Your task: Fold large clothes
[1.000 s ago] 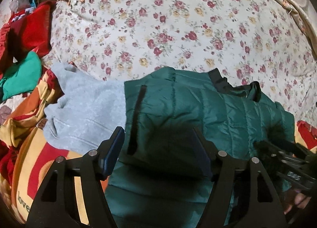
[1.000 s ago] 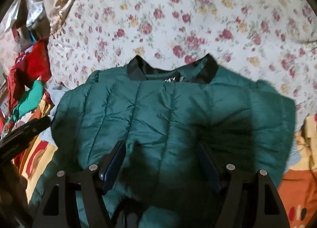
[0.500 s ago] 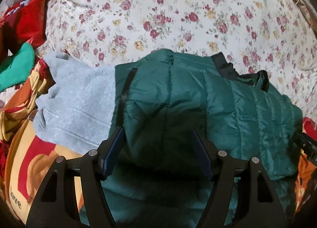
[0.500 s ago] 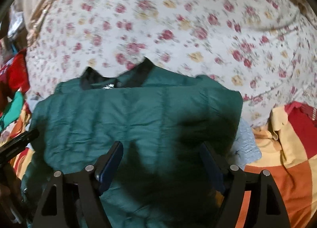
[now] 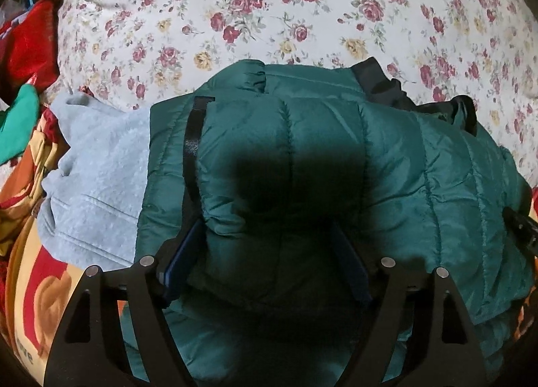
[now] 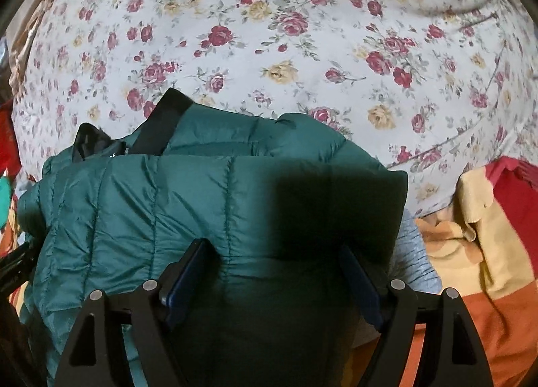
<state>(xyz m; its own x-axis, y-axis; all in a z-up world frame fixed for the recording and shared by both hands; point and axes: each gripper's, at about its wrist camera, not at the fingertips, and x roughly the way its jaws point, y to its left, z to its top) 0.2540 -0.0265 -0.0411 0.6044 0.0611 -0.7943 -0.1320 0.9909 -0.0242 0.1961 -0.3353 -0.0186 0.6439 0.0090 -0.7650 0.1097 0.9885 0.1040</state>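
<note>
A dark green puffer jacket (image 5: 336, 158) with a black collar (image 5: 380, 81) lies folded on the floral bedsheet (image 5: 269, 10). My left gripper (image 5: 265, 256) straddles the jacket's near left part. Its jaws are opening, the puffy fabric bulges between them, and the left pad (image 5: 181, 262) lies against it without pinching. In the right wrist view the same jacket (image 6: 168, 205) fills the lower left. My right gripper (image 6: 275, 272) stands open over its right end, near the folded corner (image 6: 386, 192). A black part of the right gripper (image 5: 519, 229) shows at the jacket's right edge.
A grey sweatshirt (image 5: 97, 178) lies under the jacket's left side, and a grey ribbed cloth (image 6: 413, 259) peeks out at its right. An orange, yellow and red blanket (image 6: 487, 252) covers the near bed. Red (image 5: 30, 47) and bright green (image 5: 20, 124) clothes are heaped at the far left.
Both grippers have slid rightward along the jacket and come lower and closer to it. The left jaws stand a little wider. The jacket and the sweatshirt have stayed in place.
</note>
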